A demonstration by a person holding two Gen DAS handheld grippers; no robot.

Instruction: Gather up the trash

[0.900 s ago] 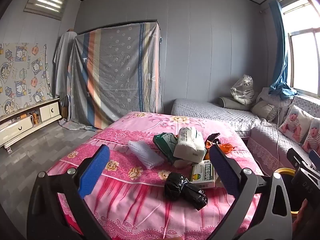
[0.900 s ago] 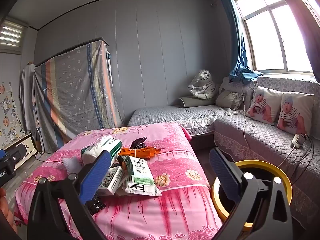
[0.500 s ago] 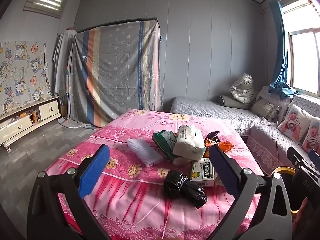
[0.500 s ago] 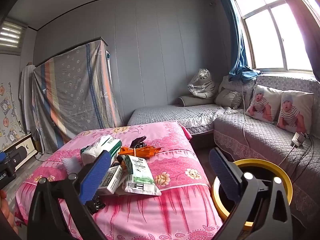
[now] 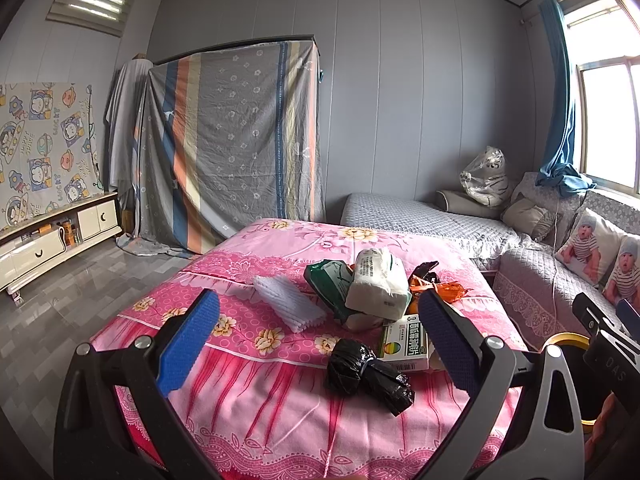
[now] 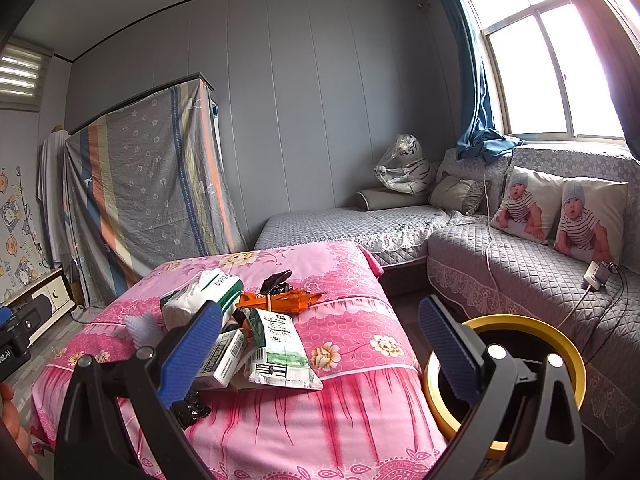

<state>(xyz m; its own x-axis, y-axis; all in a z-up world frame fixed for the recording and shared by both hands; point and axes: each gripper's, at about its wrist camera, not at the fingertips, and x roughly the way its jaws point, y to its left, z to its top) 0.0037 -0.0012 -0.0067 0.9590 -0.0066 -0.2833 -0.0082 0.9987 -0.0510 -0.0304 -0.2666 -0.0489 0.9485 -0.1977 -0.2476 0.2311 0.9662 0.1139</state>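
A pile of trash lies on the pink flowered table cover (image 5: 248,392): a crumpled black bag (image 5: 366,370), a small medicine box (image 5: 404,342), a white tissue pack (image 5: 378,284), a green wrapper (image 5: 326,280), an orange wrapper (image 6: 280,301) and a white-green packet (image 6: 280,350). A white ribbed foam sheet (image 5: 288,306) rests to the pile's left. My left gripper (image 5: 316,346) is open and empty, short of the table. My right gripper (image 6: 320,354) is open too, between the table and a yellow-rimmed bin (image 6: 568,364).
A grey quilted sofa (image 6: 520,264) with two baby-print cushions and a charger with cable runs along the right wall under the window. A striped sheet covers a wardrobe (image 5: 232,140) at the back. A low white cabinet (image 5: 52,240) stands at the left.
Both views have shifted slightly, with the table and trash a little lower and nearer in the left wrist view. Both grippers stay wide open and empty.
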